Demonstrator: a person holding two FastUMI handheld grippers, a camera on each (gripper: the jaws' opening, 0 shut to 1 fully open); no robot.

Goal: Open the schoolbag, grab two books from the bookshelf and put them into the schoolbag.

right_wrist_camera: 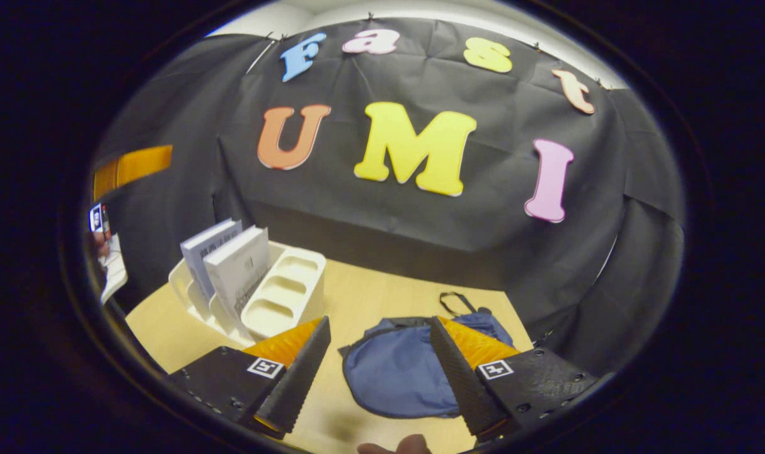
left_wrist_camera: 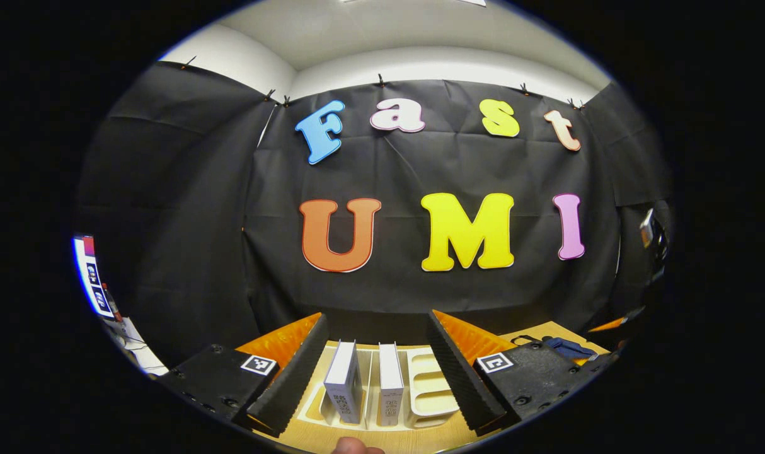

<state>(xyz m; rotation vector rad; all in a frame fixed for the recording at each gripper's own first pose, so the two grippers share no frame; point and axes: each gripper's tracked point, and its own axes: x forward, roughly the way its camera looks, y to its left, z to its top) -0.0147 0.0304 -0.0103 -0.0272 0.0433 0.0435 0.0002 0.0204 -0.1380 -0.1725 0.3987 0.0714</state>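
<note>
**A:** Start with the table (right_wrist_camera: 382,296). Why is it laid out like this for you?

**B:** It keeps both of your jobs within reach. In the right gripper view the table runs across the lower middle of the frame, with the schoolbag (right_wrist_camera: 401,372) lying flat at lower centre and the bookshelf (right_wrist_camera: 281,296) at centre left, near the bag but not touching it. My guess is that the short gap between them is meant to make each book's trip brief.

**A:** And the bag itself?

**B:** It looks closed and slack, so I judge the opening step isn't done yet. Your right tool (right_wrist_camera: 376,372) hangs above it with its jaws wide and nothing between them, apparently lined up on the bag.

**A:** The shelf next?

**B:** It's a pale slotted rack. In the left gripper view it sits at bottom centre, directly ahead of your left tool (left_wrist_camera: 379,378), whose jaws are also wide and empty.

**A:** And the books?

**B:** Two books (left_wrist_camera: 367,381) stand upright in neighbouring slots, spines toward you. Standing on edge, each one offers a narrow side to pinch. The gap between them looks slim, so expect one of your fingers to crowd the neighbouring book.
</note>
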